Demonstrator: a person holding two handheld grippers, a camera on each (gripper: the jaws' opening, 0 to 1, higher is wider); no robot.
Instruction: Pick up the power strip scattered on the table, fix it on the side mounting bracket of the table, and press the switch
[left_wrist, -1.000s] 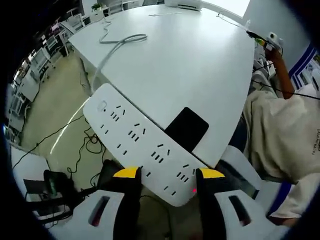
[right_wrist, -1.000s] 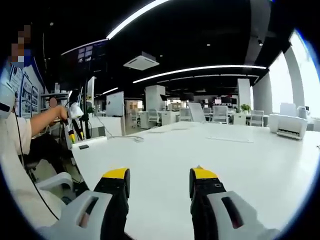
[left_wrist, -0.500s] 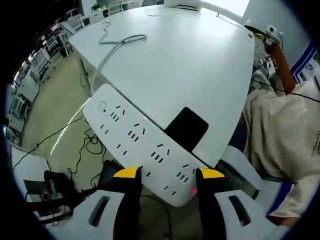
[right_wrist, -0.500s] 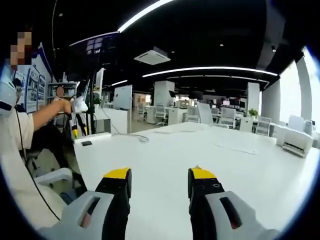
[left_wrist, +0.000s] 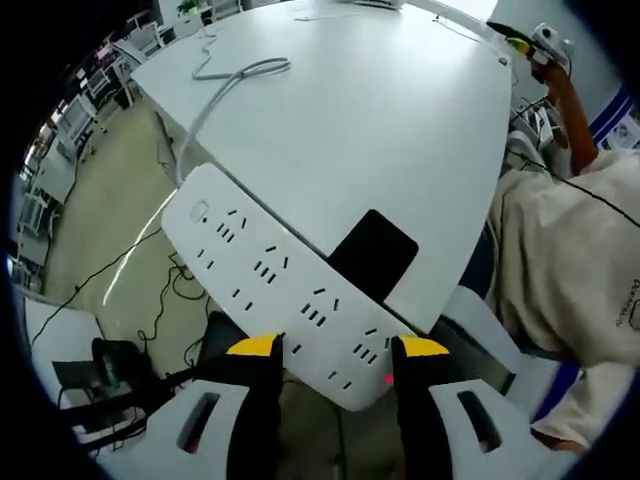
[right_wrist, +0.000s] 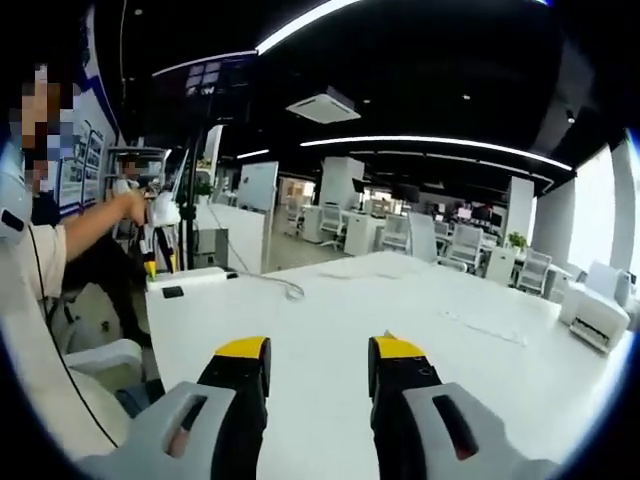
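Note:
In the left gripper view the white power strip (left_wrist: 270, 285) lies slantwise along the table's near edge, sockets up. My left gripper (left_wrist: 337, 346) is shut on its near end, where a small red light glows. The strip's grey cable (left_wrist: 232, 82) runs away over the white table (left_wrist: 380, 130). A black rectangular plate (left_wrist: 372, 256) sits at the table edge right behind the strip. In the right gripper view my right gripper (right_wrist: 318, 348) hovers open above the table, nothing between its fingers. Far left there, the power strip (right_wrist: 190, 277) rests at the table corner under the left gripper (right_wrist: 152, 232).
A person in a beige shirt (left_wrist: 565, 260) stands at the table's right side. Below the edge lie floor cables (left_wrist: 170, 300) and a white chair (left_wrist: 480, 320). A printer (right_wrist: 590, 312) stands far right on the table; papers (right_wrist: 480, 325) lie beyond the right gripper.
The left gripper keeps its hold on the strip; its view has tipped slightly. The right gripper's view has swung over the table and its jaws stand a little closer.

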